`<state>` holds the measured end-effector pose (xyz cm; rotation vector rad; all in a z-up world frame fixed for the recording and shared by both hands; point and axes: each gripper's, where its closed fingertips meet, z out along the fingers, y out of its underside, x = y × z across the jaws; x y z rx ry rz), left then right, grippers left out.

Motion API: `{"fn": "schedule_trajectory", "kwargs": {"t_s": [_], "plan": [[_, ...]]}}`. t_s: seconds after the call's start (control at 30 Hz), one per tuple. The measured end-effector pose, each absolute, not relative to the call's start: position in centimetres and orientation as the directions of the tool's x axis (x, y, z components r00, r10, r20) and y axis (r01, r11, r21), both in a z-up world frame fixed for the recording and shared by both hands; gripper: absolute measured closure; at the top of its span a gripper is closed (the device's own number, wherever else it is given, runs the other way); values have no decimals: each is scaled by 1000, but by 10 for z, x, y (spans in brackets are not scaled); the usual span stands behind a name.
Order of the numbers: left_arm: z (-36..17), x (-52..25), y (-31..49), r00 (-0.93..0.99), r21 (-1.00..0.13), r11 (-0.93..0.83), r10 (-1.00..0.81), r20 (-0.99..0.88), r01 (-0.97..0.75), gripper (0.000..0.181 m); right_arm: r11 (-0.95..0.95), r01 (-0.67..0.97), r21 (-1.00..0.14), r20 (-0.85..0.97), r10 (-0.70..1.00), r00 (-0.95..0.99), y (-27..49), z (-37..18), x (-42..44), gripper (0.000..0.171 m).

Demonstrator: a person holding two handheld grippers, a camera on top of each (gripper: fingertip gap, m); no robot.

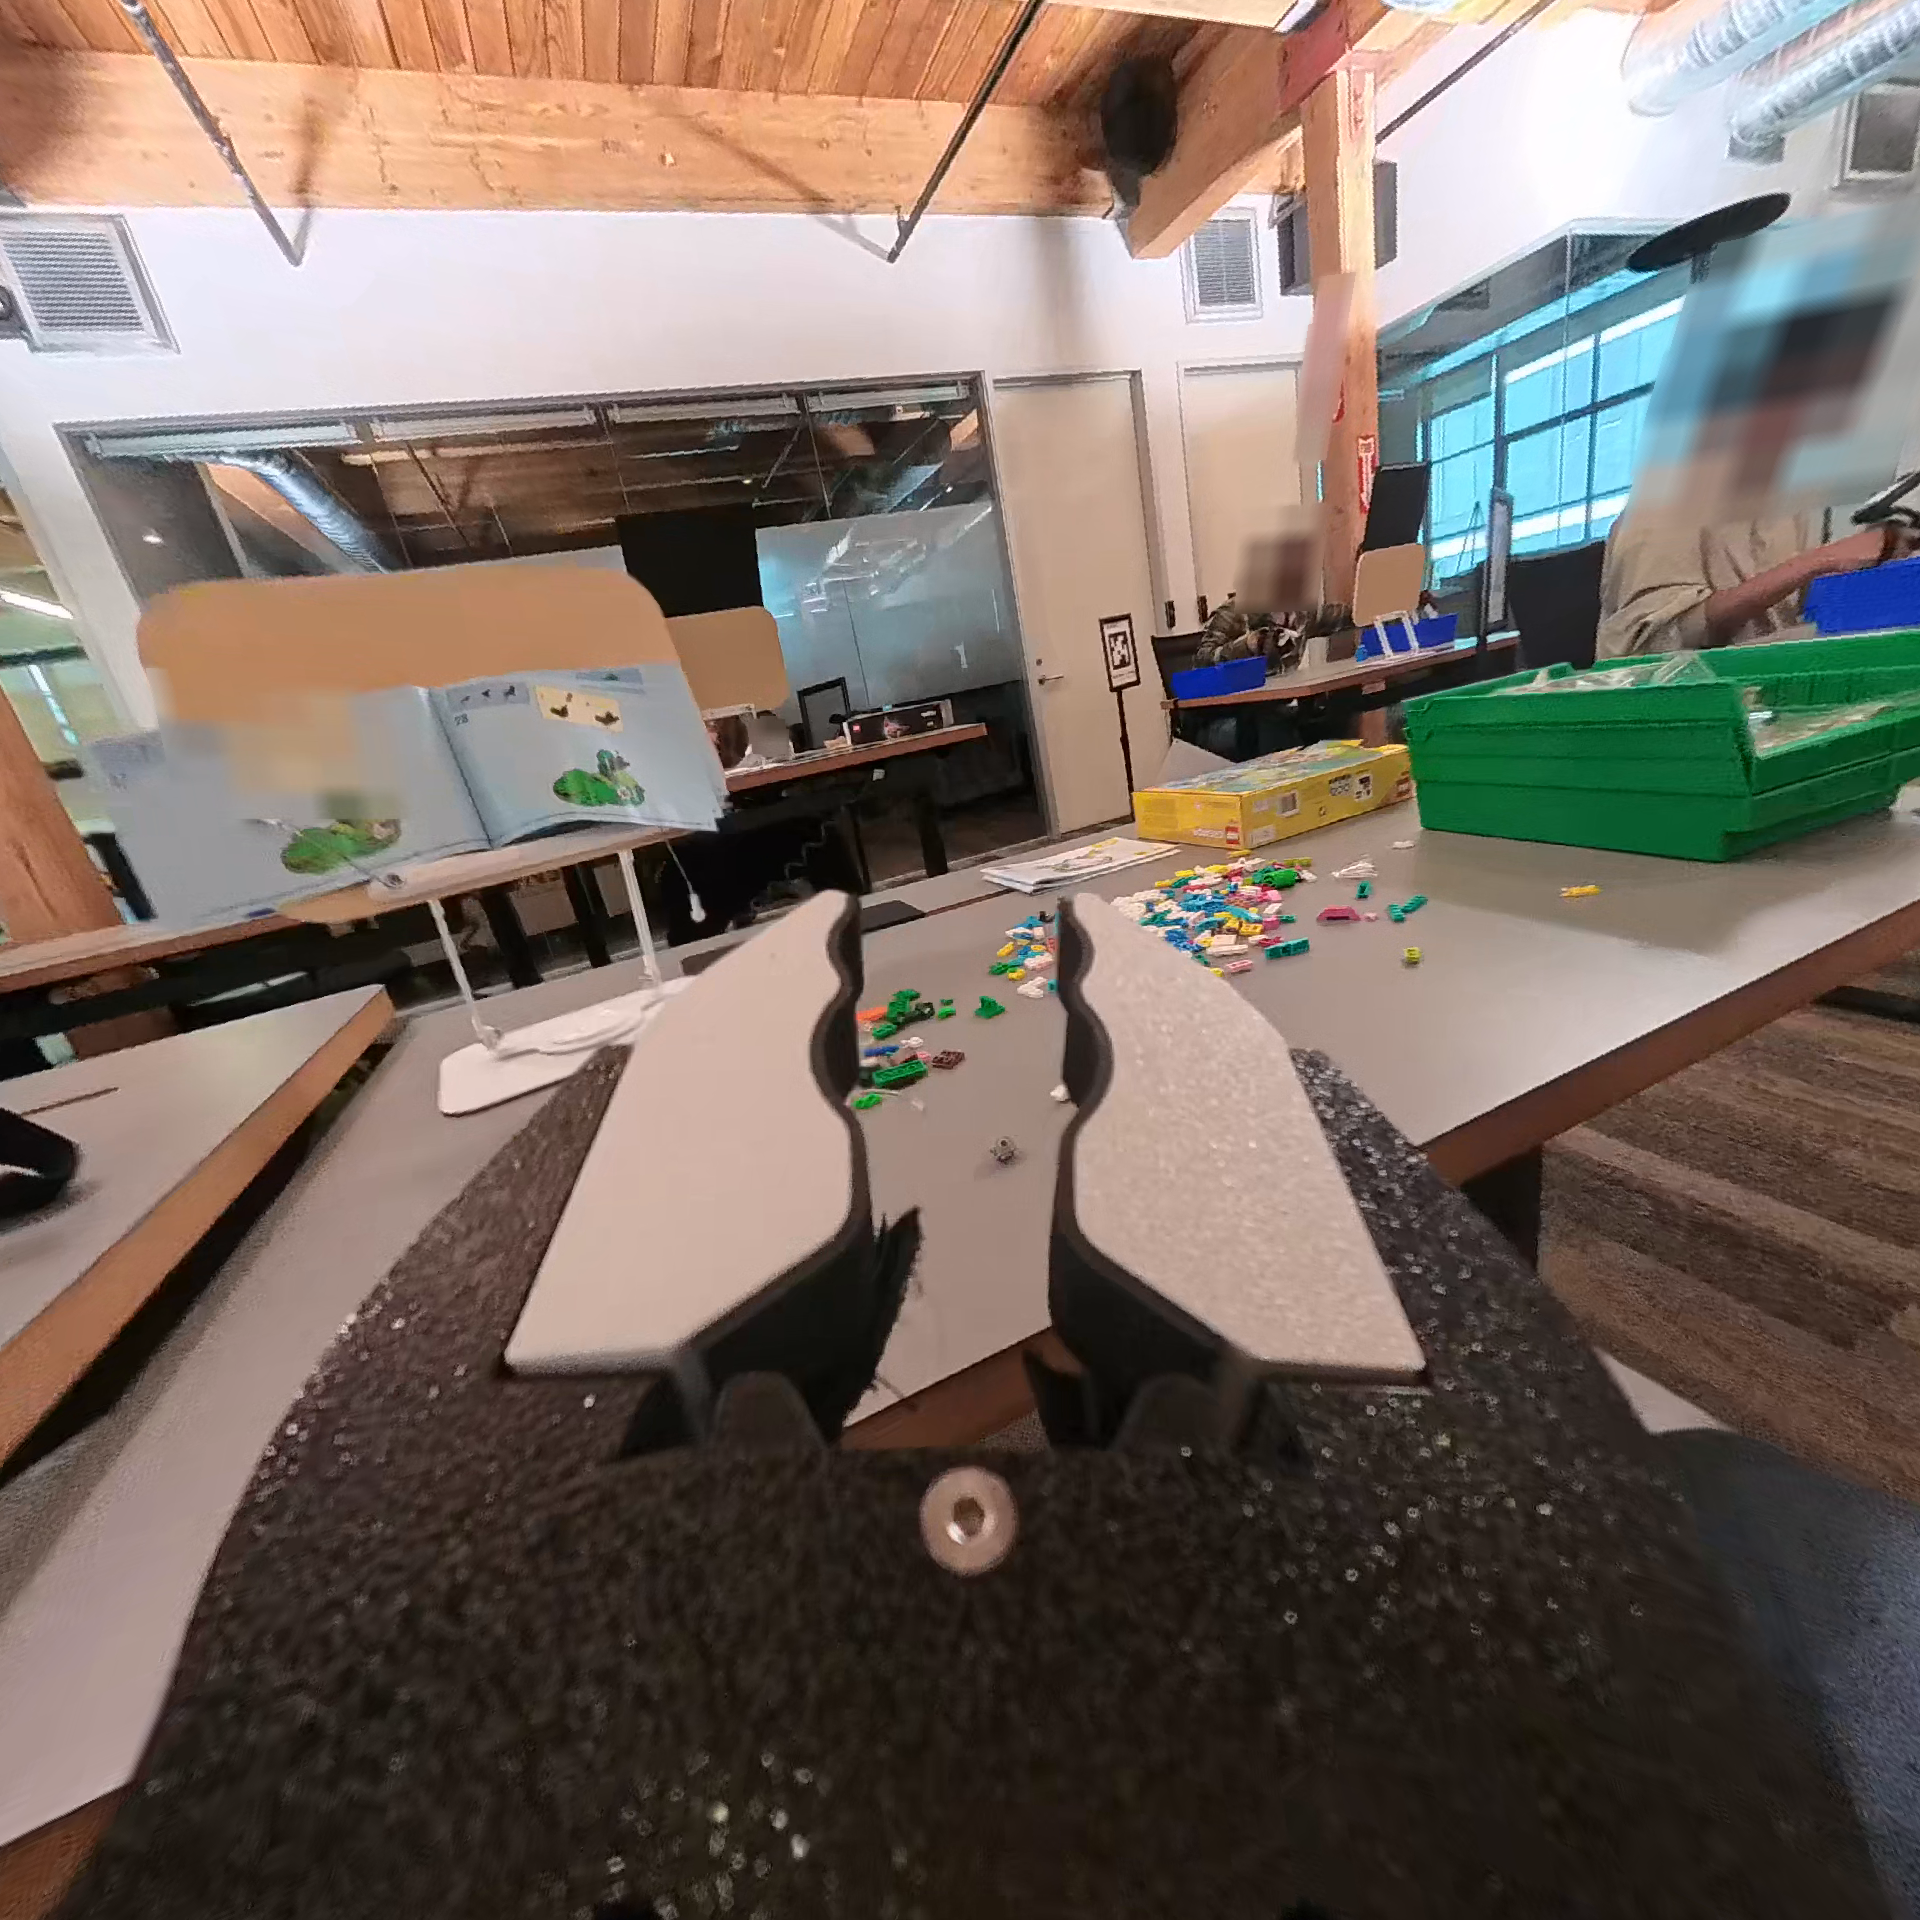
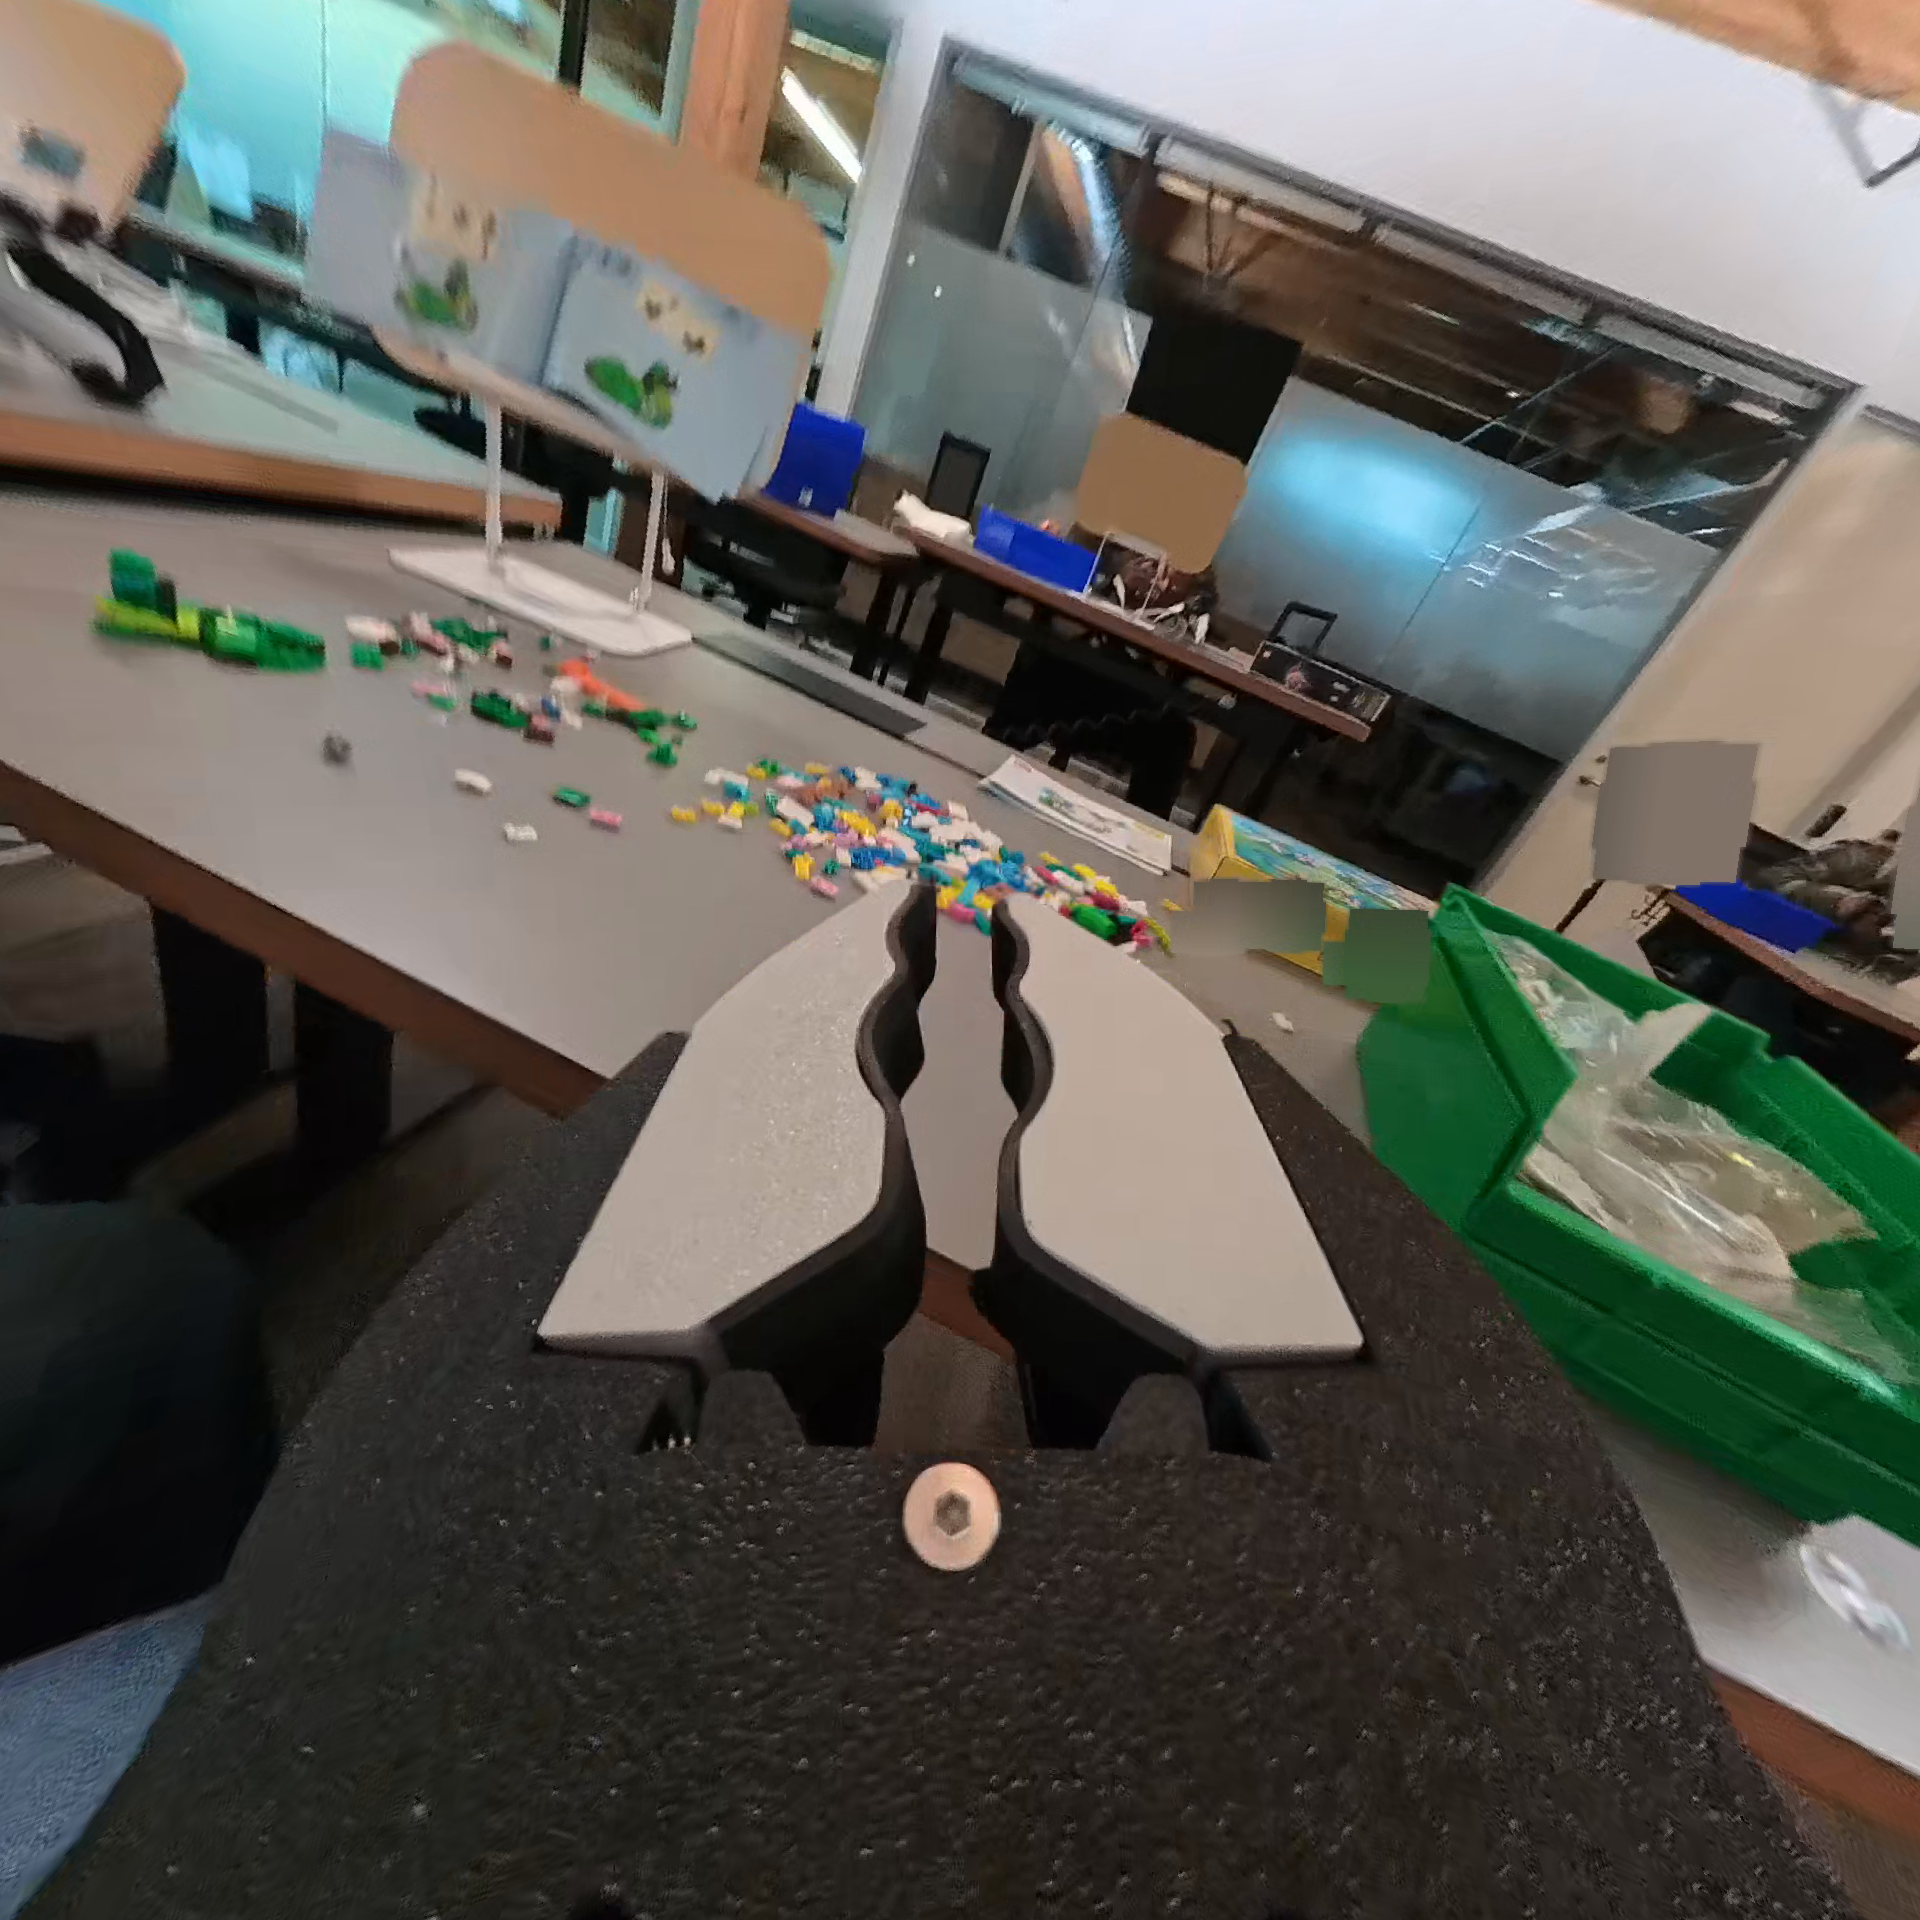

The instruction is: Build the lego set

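A pile of small coloured lego pieces (image 1: pixel 1226 920) lies on the grey table, also seen in the right wrist view (image 2: pixel 904 831). A smaller group of mostly green pieces (image 1: pixel 899 1039) lies nearer; in the right wrist view it (image 2: pixel 540 686) sits beside a partly built green model (image 2: pixel 197 623) at the left. An open instruction booklet (image 1: pixel 416 769) stands on a clear stand (image 2: pixel 540 592). My left gripper (image 1: pixel 961 925) is open and empty, held above the table's near edge. My right gripper (image 2: pixel 964 914) is open with a narrow gap, empty, short of the coloured pile.
Stacked green bins (image 1: pixel 1662 758) with clear bags stand at the right, close to my right gripper (image 2: pixel 1662 1195). A yellow lego box (image 1: pixel 1268 805) and a paper leaflet (image 1: pixel 1070 862) lie behind the pile. Other desks and seated people are beyond. There is about 40 cm between the tips of the two grippers.
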<state>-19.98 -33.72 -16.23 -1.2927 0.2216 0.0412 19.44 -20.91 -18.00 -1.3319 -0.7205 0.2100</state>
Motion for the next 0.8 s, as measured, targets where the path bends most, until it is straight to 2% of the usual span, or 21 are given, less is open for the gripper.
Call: {"fn": "schedule_trajectory", "kwargs": {"t_s": [0.23, 0.5, 0.67, 0.8], "plan": [[-192, -181, -255, 973, -957, 249, -133, -187, -150, 144, 331, 355, -874, 485, 562, 670, -117, -209, 123, 162], [-229, -170, -103, 928, -936, 184, -172, -331, -299, 140, 468, 493, -733, 679, 548, 488, 11, -261, 21, 161], [-234, -152, -93, 908, -944, 188, -274, -317, -272, 135, 420, 422, -803, 594, 609, 525, 24, -260, 17, 161], [-232, -154, -93, 900, -922, 216, -233, -367, -320, 143, 488, 458, -743, 670, 548, 501, 19, -258, 13, 161]]}}
